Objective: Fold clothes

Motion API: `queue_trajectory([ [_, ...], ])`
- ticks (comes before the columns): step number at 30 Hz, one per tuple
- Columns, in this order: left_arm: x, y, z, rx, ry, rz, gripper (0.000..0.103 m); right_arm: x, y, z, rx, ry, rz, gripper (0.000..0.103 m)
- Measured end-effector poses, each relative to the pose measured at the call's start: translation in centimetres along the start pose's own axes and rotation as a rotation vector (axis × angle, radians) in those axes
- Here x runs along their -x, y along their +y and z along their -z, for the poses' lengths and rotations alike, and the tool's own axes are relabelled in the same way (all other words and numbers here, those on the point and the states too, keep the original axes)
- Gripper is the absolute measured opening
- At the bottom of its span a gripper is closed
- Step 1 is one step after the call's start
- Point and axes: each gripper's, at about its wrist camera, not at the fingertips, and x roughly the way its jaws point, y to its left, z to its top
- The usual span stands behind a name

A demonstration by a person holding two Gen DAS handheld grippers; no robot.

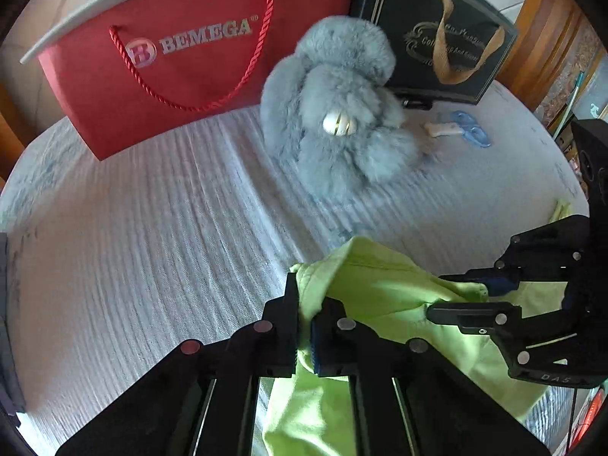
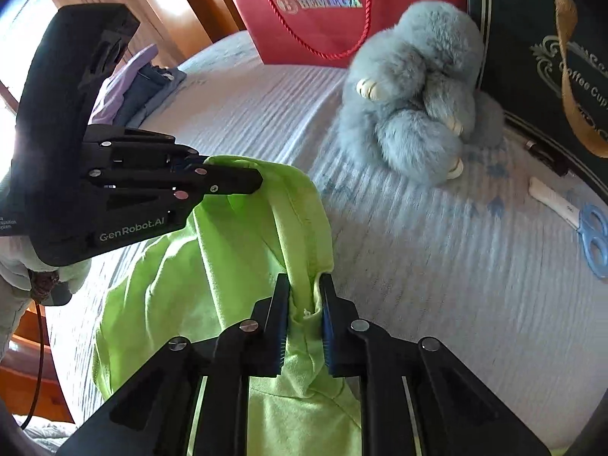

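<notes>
A lime-green garment (image 1: 380,296) hangs bunched between my two grippers above the white ribbed bedspread (image 1: 152,228). My left gripper (image 1: 306,304) is shut on one part of its edge; it also shows in the right wrist view (image 2: 243,178). My right gripper (image 2: 306,296) is shut on another fold of the same garment (image 2: 235,250); it also shows in the left wrist view (image 1: 456,292). The rest of the cloth drapes down below both grippers.
A grey plush rabbit (image 1: 338,114) sits on the bed behind. A red BEMEGA bag (image 1: 182,60) and a dark gift bag (image 1: 440,30) stand at the back. Blue scissors (image 2: 592,235) and a white stick lie at right. Folded clothes (image 2: 140,87) are stacked at far left.
</notes>
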Motion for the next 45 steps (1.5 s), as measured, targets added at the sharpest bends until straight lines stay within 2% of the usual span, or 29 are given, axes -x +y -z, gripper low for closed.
queue_trajectory([
  [4,5.6,-1.7,2.8,-0.063,-0.112,-0.008,0.003,4.0,1.8,1.8,0.119,-0.115,0.031,0.014],
  [7,7.6,-3.5,5.8,-0.107,-0.108,0.02,0.003,6.4,3.1,4.4,0.193,-0.149,0.011,0.014],
  [8,7.3,-4.1,6.9,-0.116,-0.075,0.029,0.003,6.7,3.2,5.4,0.189,-0.131,-0.025,0.014],
  [11,6.5,-5.9,10.0,-0.143,0.027,0.058,0.005,6.5,2.9,8.2,0.134,-0.05,-0.06,0.014],
  [12,5.6,-6.1,11.1,-0.141,0.088,0.069,0.006,6.5,2.7,9.1,0.115,-0.023,-0.071,0.014],
  [14,4.2,-6.0,12.9,-0.125,0.185,0.07,0.016,6.4,2.1,10.1,0.071,0.005,-0.054,0.015],
  [16,4.9,-5.8,13.0,-0.104,0.183,0.074,0.02,6.7,1.5,10.6,0.032,0.013,-0.042,0.016],
  [17,5.2,-5.6,13.1,-0.094,0.182,0.076,0.028,7.3,1.3,10.4,0.012,-0.005,-0.044,0.016],
  [18,6.2,-5.4,12.7,-0.078,0.157,0.089,0.033,7.8,1.2,10.0,0.002,-0.023,-0.041,0.019],
  [19,7.1,-5.2,12.2,-0.065,0.126,0.095,0.042,8.3,1.2,9.5,-0.009,-0.041,-0.037,0.027],
  [21,8.9,-4.7,11.0,-0.039,0.064,0.106,0.047,8.9,1.1,8.4,-0.028,-0.067,-0.031,0.041],
  [23,10.0,-4.2,9.8,-0.011,0.013,0.091,0.05,8.6,0.9,7.2,-0.054,-0.075,-0.04,0.041],
  [26,8.2,-3.3,8.3,0.032,0.022,0.053,0.05,7.1,0.1,5.1,-0.107,-0.066,-0.073,0.041],
  [29,5.7,-2.8,8.0,0.059,0.061,0.076,0.05,5.0,-0.7,3.4,-0.128,-0.033,-0.085,0.041],
  [32,4.4,-2.7,8.7,0.063,0.096,0.067,0.049,3.1,-0.9,2.1,-0.117,0.005,-0.09,0.041],
  [33,4.0,-2.6,8.9,0.064,0.104,0.066,0.047,2.5,-1.0,1.8,-0.11,0.019,-0.103,0.041],
  [35,3.3,-2.3,9.3,0.063,0.114,0.069,0.022,1.2,-1.0,1.0,-0.096,0.048,-0.131,0.041],
  [39,3.0,-2.1,9.8,0.051,0.114,0.072,0.01,-1.8,-0.5,0.2,-0.046,0.131,-0.143,0.051],
  [41,3.0,-2.0,10.0,0.049,0.107,0.067,0.007,-1.8,-0.2,-0.2,-0.023,0.106,-0.147,0.022],
  [42,3.2,-2.0,10.0,0.05,0.096,0.059,0.007,-0.9,0.3,-0.2,0.0,0.067,-0.127,0.009],
  [45,4.0,-2.1,10.1,0.044,0.062,0.029,0.006,2.8,2.2,0.8,0.099,-0.037,-0.11,0.008],
])
